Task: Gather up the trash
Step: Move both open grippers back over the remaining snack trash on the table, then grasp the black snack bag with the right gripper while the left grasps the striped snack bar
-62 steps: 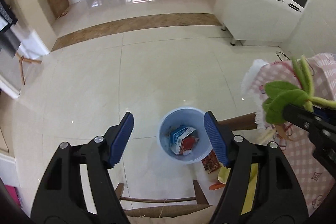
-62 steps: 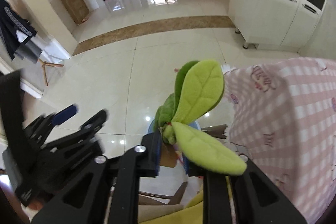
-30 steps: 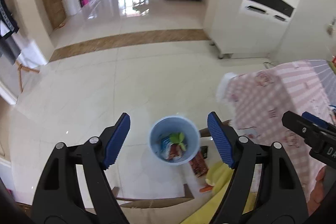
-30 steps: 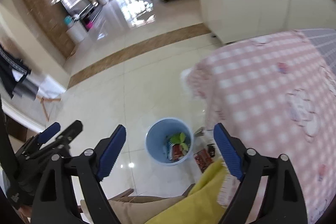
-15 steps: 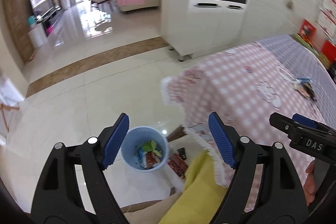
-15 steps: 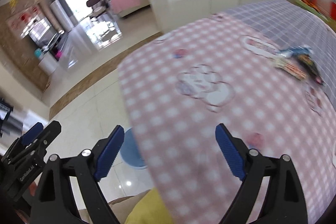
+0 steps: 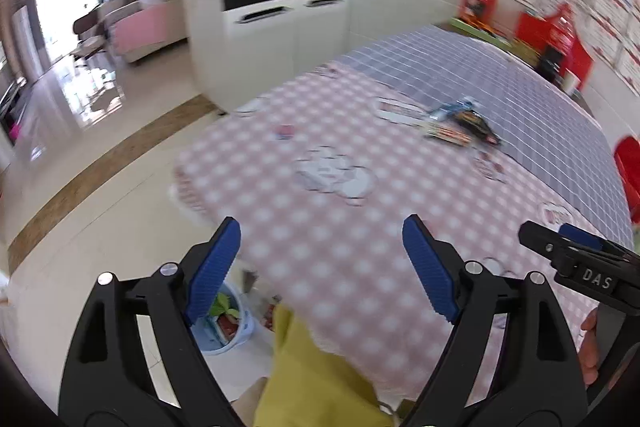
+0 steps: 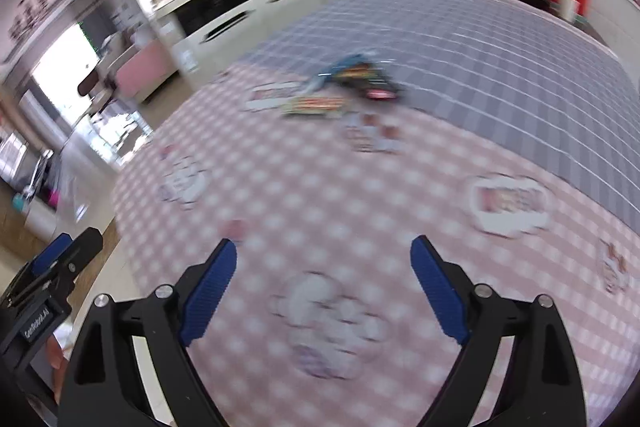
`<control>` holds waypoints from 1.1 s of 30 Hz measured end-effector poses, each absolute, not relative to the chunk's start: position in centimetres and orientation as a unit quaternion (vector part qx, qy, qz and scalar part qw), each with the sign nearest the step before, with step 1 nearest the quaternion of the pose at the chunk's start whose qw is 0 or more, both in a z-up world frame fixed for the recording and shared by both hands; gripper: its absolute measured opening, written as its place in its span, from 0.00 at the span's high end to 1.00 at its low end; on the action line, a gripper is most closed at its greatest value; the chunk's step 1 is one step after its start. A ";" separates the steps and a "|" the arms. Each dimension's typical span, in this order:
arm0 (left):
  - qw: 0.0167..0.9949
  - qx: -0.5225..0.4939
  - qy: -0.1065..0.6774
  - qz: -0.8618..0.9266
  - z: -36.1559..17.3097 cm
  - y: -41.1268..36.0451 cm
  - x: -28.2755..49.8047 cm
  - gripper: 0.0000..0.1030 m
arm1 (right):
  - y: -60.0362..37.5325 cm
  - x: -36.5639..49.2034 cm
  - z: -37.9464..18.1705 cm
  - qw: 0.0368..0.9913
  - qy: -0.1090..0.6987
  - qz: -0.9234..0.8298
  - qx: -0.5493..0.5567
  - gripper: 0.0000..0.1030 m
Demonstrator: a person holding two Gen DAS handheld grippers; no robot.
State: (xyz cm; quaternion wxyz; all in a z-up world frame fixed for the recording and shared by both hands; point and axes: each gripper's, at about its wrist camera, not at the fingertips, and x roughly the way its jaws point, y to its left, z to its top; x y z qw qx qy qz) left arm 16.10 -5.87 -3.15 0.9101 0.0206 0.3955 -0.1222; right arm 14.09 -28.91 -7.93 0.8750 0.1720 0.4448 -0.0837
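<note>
Room: You can see a shiny tiled floor (image 7: pixel 100 195) and a white cabinet (image 7: pixel 272 39) with a dark strip by the wall.
Surface: Your surface (image 7: pixel 360 187) is big. It has a checked cloth, pink near you and grey-blue farther off. It looks blurry in both views.
Yellow cloth: Something yellow (image 7: pixel 312 367) sits low in the left view, at the near edge of the surface. You cannot tell what it is.
Bin: The blue bin (image 7: pixel 230 327) stands on the floor, just beside the near corner of the surface. Your left gripper partly hides it. A green leaf thing (image 7: pixel 222 307) and a red packet lie inside.
Left gripper: Your left gripper (image 7: pixel 322 269) is spread wide, with nothing between its blue pads. Its jaws have just been opening a bit more. It hangs over the near edge of the surface, above the bin.
Right gripper: Your right gripper (image 8: pixel 324 291) is spread wide too, and it holds nothing. It hangs over the pink part of the cloth. In the left view you see its tip (image 7: pixel 560 247) at the right side.
Trash: A small heap of wrappers (image 8: pixel 344 83) lies far from you, where pink meets grey-blue. It is well apart from both grippers. In the left view the same heap (image 7: pixel 460 125) is up and to the right. The blur hides what each wrapper is.
</note>
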 end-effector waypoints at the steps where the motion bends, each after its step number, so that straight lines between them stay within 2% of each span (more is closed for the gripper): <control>1: 0.908 0.029 0.396 -0.137 -3.2 -7.2 16.2 0.20 | -30.3 13.3 -7.9 0.873 0.442 -0.101 0.177 0.15; 13: 0.874 0.085 0.430 -0.207 -4.7 -16.8 18.1 0.18 | -39.6 9.0 -9.3 0.844 0.445 -0.185 0.237 0.13; 27: 0.840 0.094 0.493 -0.207 -7.7 -24.7 28.2 0.18 | -44.2 16.4 -10.0 0.829 0.481 -0.179 0.222 0.13; 33: 0.844 0.097 0.489 -0.196 -9.5 -26.3 31.6 0.19 | -44.8 18.9 -11.8 0.816 0.504 -0.178 0.219 0.13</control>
